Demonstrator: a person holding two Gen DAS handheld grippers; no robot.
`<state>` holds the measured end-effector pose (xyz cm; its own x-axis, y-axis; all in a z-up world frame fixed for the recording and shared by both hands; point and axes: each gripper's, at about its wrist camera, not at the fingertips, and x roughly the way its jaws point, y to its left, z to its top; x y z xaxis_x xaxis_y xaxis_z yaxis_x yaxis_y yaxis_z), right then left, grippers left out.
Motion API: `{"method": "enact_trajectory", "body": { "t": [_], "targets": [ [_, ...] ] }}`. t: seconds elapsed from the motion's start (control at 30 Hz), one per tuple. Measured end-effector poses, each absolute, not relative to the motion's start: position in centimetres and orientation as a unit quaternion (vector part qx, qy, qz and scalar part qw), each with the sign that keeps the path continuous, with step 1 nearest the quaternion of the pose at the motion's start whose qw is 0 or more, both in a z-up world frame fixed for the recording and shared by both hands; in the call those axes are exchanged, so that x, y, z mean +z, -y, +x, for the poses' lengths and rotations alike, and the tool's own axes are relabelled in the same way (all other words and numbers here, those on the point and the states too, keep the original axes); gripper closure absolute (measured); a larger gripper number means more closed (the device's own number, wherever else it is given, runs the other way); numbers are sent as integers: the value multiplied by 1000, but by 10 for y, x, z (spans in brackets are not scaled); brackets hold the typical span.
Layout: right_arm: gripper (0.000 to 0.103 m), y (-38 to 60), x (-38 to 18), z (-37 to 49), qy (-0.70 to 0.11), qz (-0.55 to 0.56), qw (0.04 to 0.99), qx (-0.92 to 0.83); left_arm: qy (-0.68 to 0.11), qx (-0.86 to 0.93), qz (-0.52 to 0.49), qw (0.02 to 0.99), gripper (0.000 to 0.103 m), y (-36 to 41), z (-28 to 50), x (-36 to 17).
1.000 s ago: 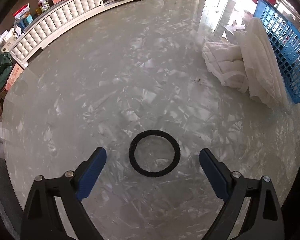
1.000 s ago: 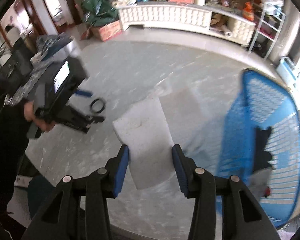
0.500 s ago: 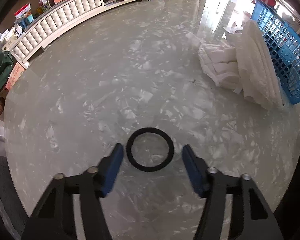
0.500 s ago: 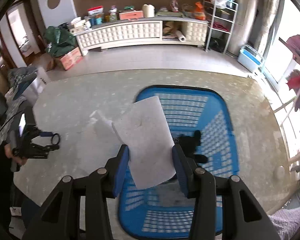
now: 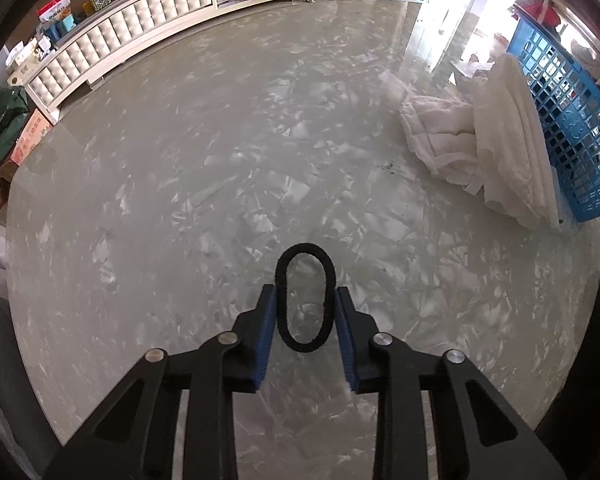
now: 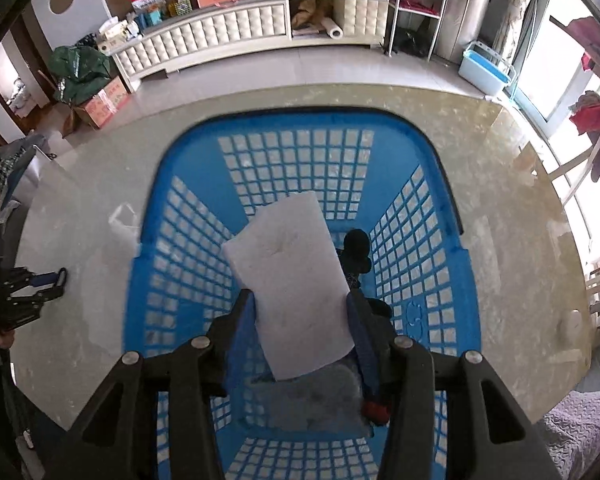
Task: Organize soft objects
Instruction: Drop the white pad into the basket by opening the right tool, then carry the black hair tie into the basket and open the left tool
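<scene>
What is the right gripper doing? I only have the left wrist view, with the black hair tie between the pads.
Observer: The right gripper hangs over the open blue basket with a white foam sheet between its fingers; its jaws are opening.
Operator: Is the basket empty?
Observer: No. A dark soft item and a grey pad lie on its floor.
Operator: Can you see the left gripper from there?
Observer: Yes, at the left edge, the left gripper is low over the marble table, jaws closing on the hair tie.
</scene>
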<state>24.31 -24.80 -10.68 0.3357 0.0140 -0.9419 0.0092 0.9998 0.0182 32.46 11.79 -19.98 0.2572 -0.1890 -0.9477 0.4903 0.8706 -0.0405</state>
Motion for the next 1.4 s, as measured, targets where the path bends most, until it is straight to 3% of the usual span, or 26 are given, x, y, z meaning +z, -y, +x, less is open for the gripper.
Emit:
{"method": "enact_trajectory", "body": {
  "t": [0.17,0.37,0.53,0.7,1.4],
  "targets": [
    [50,245,-110,247,-585,6,811,0,-571,-217,124,782,81,-127,324,-199],
    [34,237,-106,240,-581,-19,813,-11,-575,-212,123,781,81,-132,323,-200],
    [8,233,-95,229,-568,-27,823,-10,-577,-210,119,780,83,-127,323,-198],
    [0,227,-75,214,-544,-39,838,-13,-572,-212,118,784,83,-123,315,-187],
    [0,263,-51,147,-526,-22,850,-14,-510,-289,118,801,83,-13,259,-65]
  ]
}}
